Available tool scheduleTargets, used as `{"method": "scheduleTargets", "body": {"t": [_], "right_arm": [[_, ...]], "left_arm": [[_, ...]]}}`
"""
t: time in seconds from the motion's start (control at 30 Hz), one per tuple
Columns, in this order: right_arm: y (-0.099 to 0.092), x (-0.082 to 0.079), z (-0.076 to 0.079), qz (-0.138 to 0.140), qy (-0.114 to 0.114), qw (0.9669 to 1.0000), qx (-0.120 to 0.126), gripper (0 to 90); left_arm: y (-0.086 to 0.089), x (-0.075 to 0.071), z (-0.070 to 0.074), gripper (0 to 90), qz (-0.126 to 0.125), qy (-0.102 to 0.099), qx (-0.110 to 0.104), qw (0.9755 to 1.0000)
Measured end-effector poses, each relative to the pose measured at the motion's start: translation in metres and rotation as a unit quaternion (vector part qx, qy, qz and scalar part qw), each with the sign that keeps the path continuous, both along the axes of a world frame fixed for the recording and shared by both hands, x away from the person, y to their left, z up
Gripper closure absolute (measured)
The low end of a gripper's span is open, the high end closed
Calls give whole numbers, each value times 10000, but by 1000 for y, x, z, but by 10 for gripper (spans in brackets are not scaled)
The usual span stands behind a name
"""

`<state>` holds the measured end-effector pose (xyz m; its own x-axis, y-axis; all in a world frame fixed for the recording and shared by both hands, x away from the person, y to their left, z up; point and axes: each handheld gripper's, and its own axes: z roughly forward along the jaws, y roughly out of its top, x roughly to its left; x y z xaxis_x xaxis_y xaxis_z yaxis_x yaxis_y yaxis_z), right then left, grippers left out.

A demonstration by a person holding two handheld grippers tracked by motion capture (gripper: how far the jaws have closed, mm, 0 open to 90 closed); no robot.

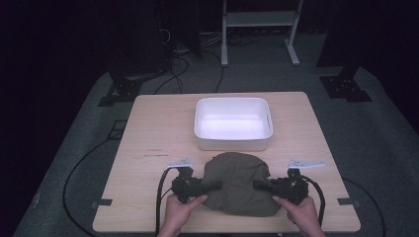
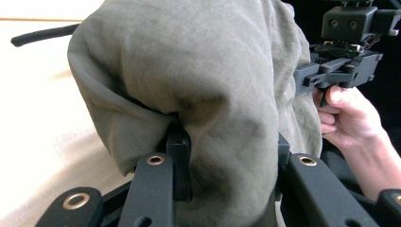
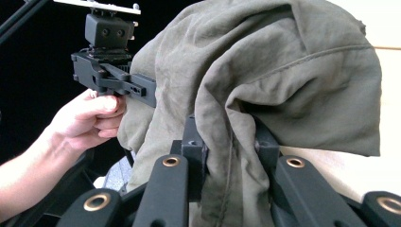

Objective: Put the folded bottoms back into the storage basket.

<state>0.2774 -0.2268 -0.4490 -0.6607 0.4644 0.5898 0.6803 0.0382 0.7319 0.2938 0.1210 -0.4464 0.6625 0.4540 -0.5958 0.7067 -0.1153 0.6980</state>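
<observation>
The left gripper [image 1: 217, 185], low and left of centre in the high view, has its jaws clamped on the left edge of an olive-green cloth [image 1: 239, 183]; in the left gripper view a thick fold of that cloth [image 2: 222, 156] is squeezed between the two black jaws. The right gripper [image 1: 257, 185], low and right of centre, is clamped the same way on the opposite edge, and the right gripper view shows a bunched seam of the cloth [image 3: 227, 161] caught between its jaws. The cloth hangs in a rounded heap between the two, at the near edge of the wooden table [image 1: 158, 123], just in front of a white tub [image 1: 233, 143] in the middle of the frame. Its long axis runs left to right from one gripper to the other, and the bulk swells toward the tub. The risk, as I judge it, is that each grip holds a wad of loose folds rather than a clean hem, so layers could slide out under the cloth's own weight. If the hands pull unevenly, one side could slip free and the cloth would drop short of the tub.
</observation>
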Motion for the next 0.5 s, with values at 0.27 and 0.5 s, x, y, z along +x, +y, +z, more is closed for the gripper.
{"method": "scheduleTargets", "body": {"t": [0.27, 0.5], "right_arm": [[2, 7, 21, 59, -110, 9999, 9, 734], [5, 13, 33, 41, -223, 9997, -8, 734]], "left_arm": [[4, 5, 17, 653, -44, -137, -41, 9999], [6, 13, 29, 653, -46, -162, -55, 9998]]}}
